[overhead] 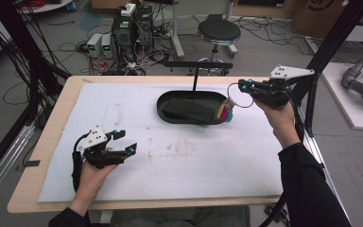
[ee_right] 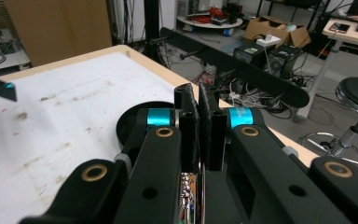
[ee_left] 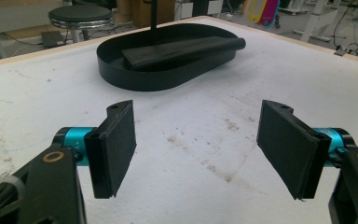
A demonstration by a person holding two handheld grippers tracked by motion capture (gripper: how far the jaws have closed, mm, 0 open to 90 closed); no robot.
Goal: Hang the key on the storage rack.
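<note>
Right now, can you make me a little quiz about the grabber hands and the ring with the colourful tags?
1. True or false: the left gripper has its jaws wide apart.
2. What does the right gripper hold? A) key ring with coloured tags B) the tray C) nothing
3. What shape is the black tray?

Key
1. True; nothing is between them.
2. A; it hangs above the tray's right end.
3. Oval, with a dark flat piece inside.

A round black padded stool (overhead: 219, 32) on a chrome base stood at upper centre on the grey concrete floor (overhead: 269, 47). Black computer towers (overhead: 133, 26) and tangled cables (overhead: 52, 52) crowded the upper left.
</note>
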